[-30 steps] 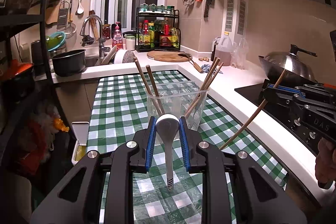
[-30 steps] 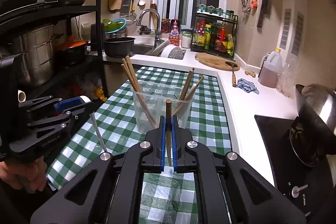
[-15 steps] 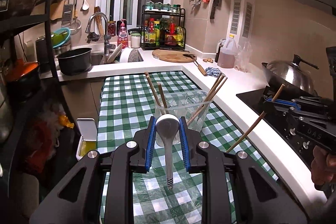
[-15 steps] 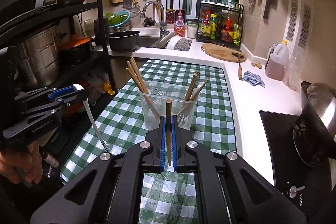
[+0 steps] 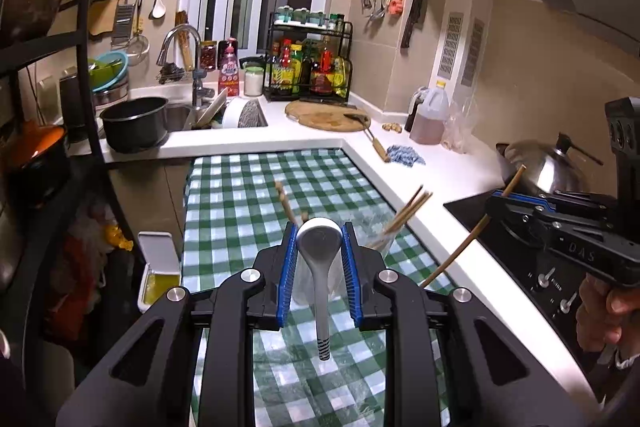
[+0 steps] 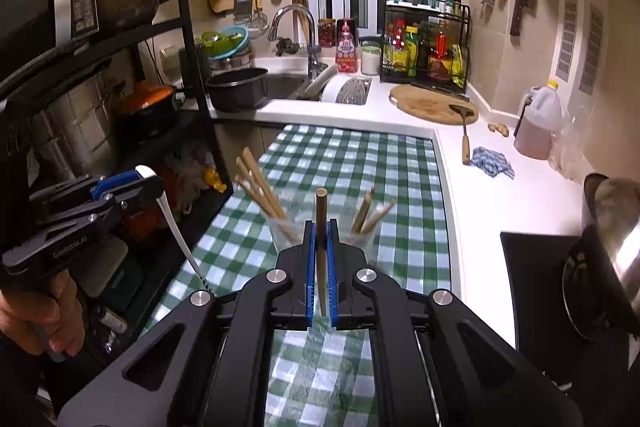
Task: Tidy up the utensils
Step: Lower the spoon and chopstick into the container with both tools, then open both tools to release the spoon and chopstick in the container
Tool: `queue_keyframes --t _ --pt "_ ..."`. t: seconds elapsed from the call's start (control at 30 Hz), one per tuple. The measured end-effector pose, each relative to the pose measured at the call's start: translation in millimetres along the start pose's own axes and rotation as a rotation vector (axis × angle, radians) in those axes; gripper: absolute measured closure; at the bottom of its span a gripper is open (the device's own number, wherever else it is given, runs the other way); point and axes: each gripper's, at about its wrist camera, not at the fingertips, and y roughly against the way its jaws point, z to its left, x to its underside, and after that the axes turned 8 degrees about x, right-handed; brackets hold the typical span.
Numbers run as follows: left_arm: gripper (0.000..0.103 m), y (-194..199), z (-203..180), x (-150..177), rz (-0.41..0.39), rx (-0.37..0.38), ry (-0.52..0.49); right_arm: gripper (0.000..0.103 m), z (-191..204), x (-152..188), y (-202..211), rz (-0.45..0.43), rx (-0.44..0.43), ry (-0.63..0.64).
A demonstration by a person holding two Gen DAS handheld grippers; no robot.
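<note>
My left gripper [image 5: 319,247] is shut on a white spoon [image 5: 320,259], bowl up, striped handle hanging down above the checked cloth. My right gripper [image 6: 321,239] is shut on a wooden chopstick [image 6: 321,227], held upright. A clear plastic cup [image 6: 360,239] with several wooden chopsticks [image 6: 260,191] stands on the cloth just beyond both grippers, mostly hidden behind the fingers; it also shows in the left wrist view [image 5: 384,243]. The right gripper shows in the left wrist view [image 5: 516,203], the left gripper in the right wrist view [image 6: 128,187].
A green-checked cloth [image 5: 248,195] covers the table. A white counter [image 5: 440,179] runs along the right with a stove [image 5: 520,255] and wok lid [image 5: 544,167]. A black rack [image 6: 120,75] with pots stands left. The sink [image 6: 288,83] and cutting board [image 6: 432,103] lie behind.
Both grippers have pulled back and risen; the cup sits lower and further behind the fingers. The spoon and the chopstick stay clamped.
</note>
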Motion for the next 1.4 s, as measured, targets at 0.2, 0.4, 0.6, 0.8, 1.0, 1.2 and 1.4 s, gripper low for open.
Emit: queue_keyframes --t 0.2,0.4,0.6,0.8,1.0,1.2,1.4 --pt "0.081 0 5 -40 -0.070 0.043 0.013 0.097 -8 -45 11 -0.080 -0.003 -0.009" --pt "0.081 -20 4 -75 -0.150 0.072 0.014 0.097 -15 -79 5 -0.147 -0.017 -0.037" --pt "0.081 -74 10 -79 -0.128 0.054 0.003 0.097 -16 -81 -35 -0.115 -0.009 -0.036" --pt "0.081 -124 14 -58 -0.038 0.025 -0.034 0.097 -15 -64 -75 -0.058 -0.016 -0.035" --pt "0.081 -152 23 -37 0.035 0.012 -0.027 0.097 -14 -51 -102 -0.017 -0.010 -0.029" --pt "0.081 -158 27 -29 0.056 0.011 -0.020 0.096 -12 -45 -115 -0.004 0.006 -0.024" --pt "0.080 -148 24 -33 0.035 0.011 -0.020 0.085 -12 -45 -116 -0.003 0.033 -0.025"
